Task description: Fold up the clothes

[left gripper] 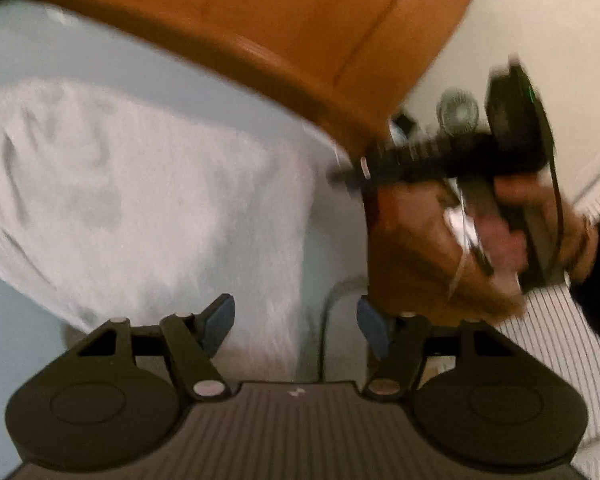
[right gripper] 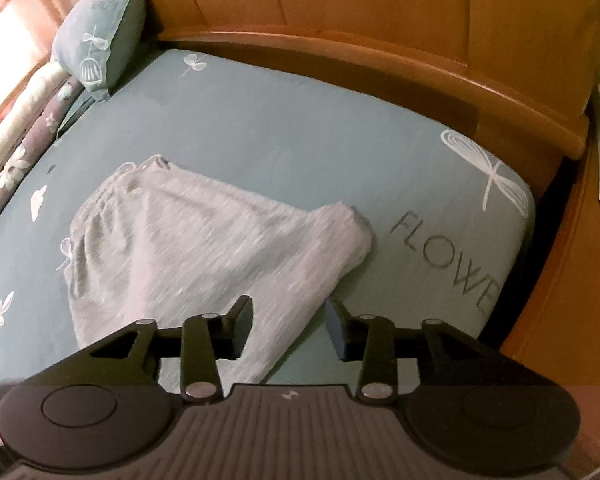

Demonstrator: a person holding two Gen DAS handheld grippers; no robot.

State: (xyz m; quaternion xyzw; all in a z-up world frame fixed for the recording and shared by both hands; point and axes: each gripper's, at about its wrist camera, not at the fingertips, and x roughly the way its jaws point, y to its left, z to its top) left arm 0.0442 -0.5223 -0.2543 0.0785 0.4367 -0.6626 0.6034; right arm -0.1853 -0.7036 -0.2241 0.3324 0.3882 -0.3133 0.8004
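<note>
While both grippers hang open over bed, I hold nothing: left gripper (left gripper: 296,322) wide, right gripper (right gripper: 290,326) half-spread, jaws empty above cloth. Grey garment (right gripper: 204,240) lies partly folded, rumpled on teal sheet (right gripper: 280,128). I judge next: regrasp near edge, fold again. Headboard (right gripper: 380,12), pillow (right gripper: 100,36) well apart; nothing blocks.

Left gripper (left gripper: 296,322) fingers apart over grey garment (left gripper: 148,200); right hand (left gripper: 460,240) grips blurred right gripper (left gripper: 342,178) beside.
</note>
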